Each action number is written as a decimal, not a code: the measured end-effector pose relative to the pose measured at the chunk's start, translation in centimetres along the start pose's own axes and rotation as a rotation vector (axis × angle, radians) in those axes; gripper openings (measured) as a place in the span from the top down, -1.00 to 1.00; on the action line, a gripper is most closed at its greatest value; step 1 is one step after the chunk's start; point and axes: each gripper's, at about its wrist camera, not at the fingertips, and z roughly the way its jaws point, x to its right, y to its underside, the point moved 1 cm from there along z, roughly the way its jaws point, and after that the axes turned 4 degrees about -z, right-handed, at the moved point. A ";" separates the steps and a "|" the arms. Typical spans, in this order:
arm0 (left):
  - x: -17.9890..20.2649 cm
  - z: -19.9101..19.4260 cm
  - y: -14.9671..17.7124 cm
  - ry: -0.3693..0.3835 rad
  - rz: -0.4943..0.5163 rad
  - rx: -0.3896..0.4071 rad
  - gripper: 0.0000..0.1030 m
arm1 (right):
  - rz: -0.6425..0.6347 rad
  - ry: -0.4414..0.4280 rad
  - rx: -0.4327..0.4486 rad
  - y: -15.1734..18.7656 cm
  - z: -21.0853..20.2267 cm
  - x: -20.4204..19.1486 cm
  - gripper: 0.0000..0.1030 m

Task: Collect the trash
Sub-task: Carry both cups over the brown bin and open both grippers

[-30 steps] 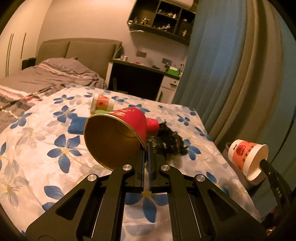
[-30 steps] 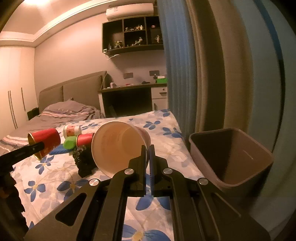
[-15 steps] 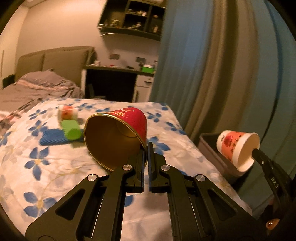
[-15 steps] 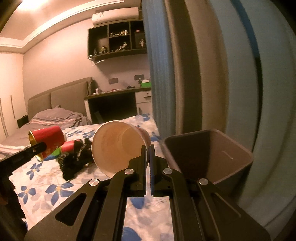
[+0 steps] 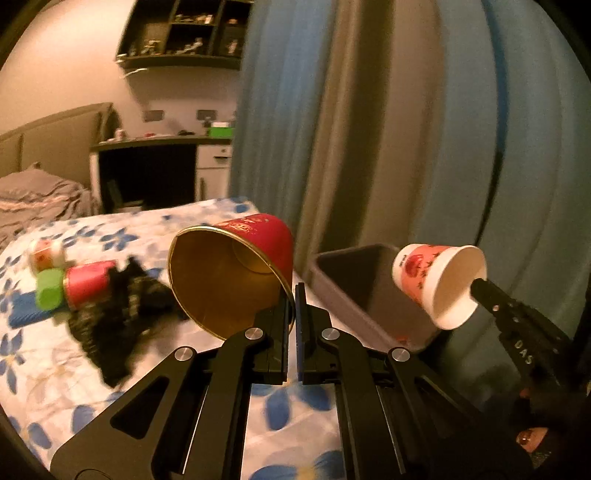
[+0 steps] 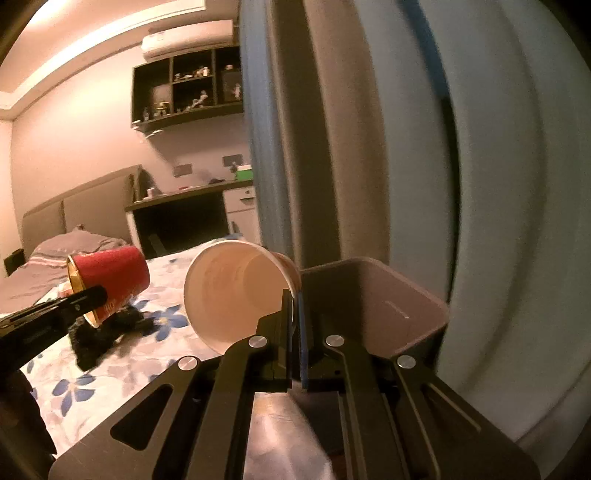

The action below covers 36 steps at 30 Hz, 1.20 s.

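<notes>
- Left claw (image 5: 291, 295): pinched shut on the rim of the red cup (image 5: 236, 273), a gold-lined paper cup held on its side above the bed, mouth toward the camera
- Right claw (image 6: 293, 299): closed likewise on the rim of the white cup (image 6: 236, 288), printed red outside, held at the near wall of the bin (image 6: 402, 306)
- Handling: both cups are judged light, thin-walled and easily crushed; a rim pinch suffices, though it lets the cup swing and the smooth lining may slip
- Remaining trash on the bed (image 5: 48, 369): a pink can with a green cap (image 5: 79, 282), a small printed cup (image 5: 44, 254) and a dark crumpled item (image 5: 122, 314), possibly a bag; blur prevents certainty
- Surface: soft floral bedspread, yielding under pressure
- Room: bin beside the bed against the blue curtain (image 5: 424, 129); a desk (image 5: 159, 147) and wall shelves (image 5: 184, 33) behind
</notes>
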 end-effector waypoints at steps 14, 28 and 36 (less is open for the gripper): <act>5.7 6.0 -0.1 0.146 0.099 -0.045 0.97 | 0.048 0.095 -0.071 1.6 3.2 4.3 0.93; 7.9 12.8 0.3 0.243 0.107 -0.153 0.97 | 0.033 0.101 -0.131 2.5 4.9 4.8 0.93; 8.5 15.1 1.2 0.276 0.113 -0.206 0.96 | 0.034 0.108 -0.163 2.9 5.6 5.2 0.93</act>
